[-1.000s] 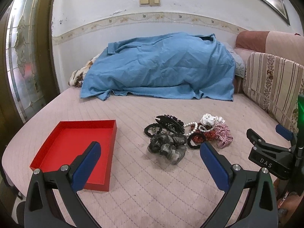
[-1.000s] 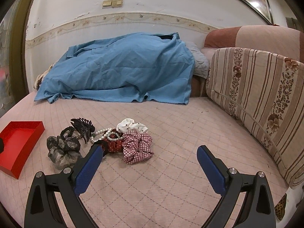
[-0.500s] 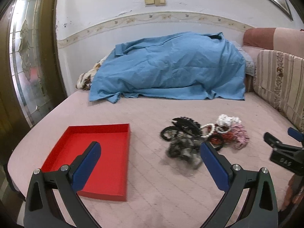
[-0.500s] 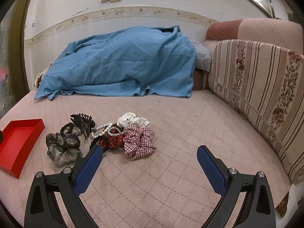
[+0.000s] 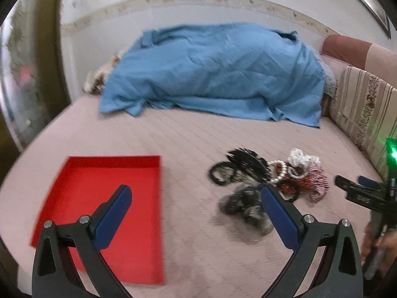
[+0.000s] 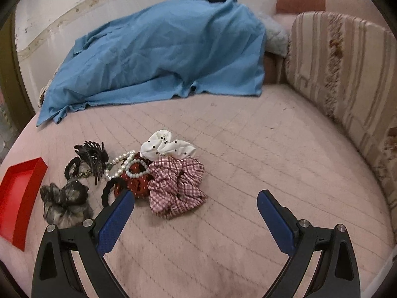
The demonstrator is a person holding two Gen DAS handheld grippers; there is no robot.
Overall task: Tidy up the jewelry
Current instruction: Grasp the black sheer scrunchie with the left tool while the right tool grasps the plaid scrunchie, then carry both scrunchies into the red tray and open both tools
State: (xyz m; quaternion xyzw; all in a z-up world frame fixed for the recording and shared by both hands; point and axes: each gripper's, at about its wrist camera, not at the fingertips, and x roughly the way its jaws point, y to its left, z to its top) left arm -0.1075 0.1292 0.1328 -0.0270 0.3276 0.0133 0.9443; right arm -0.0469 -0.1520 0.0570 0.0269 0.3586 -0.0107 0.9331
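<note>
A red tray (image 5: pixel 82 188) lies empty on the pink bed at the left; it also shows at the left edge of the right wrist view (image 6: pixel 17 193). A heap of hair things lies right of it: a black claw clip (image 6: pixel 93 155), a pearl bracelet (image 6: pixel 131 164), a red scrunchie (image 6: pixel 137 185), a plaid scrunchie (image 6: pixel 176 183), a white dotted scrunchie (image 6: pixel 167 146), a grey scrunchie (image 6: pixel 64 202). My left gripper (image 5: pixel 196 208) is open and empty, above the tray's right edge. My right gripper (image 6: pixel 196 211) is open and empty, just in front of the plaid scrunchie.
A blue sheet (image 5: pixel 218 72) covers a mound at the back of the bed. A striped cushion (image 6: pixel 347 79) lines the right side. The right gripper's body (image 5: pixel 364 196) shows at the right edge of the left wrist view. A glass door (image 5: pixel 22 79) stands left.
Both views have tilted down and closer to the bed. The right gripper has moved nearer the heap. Both grippers stay open and empty.
</note>
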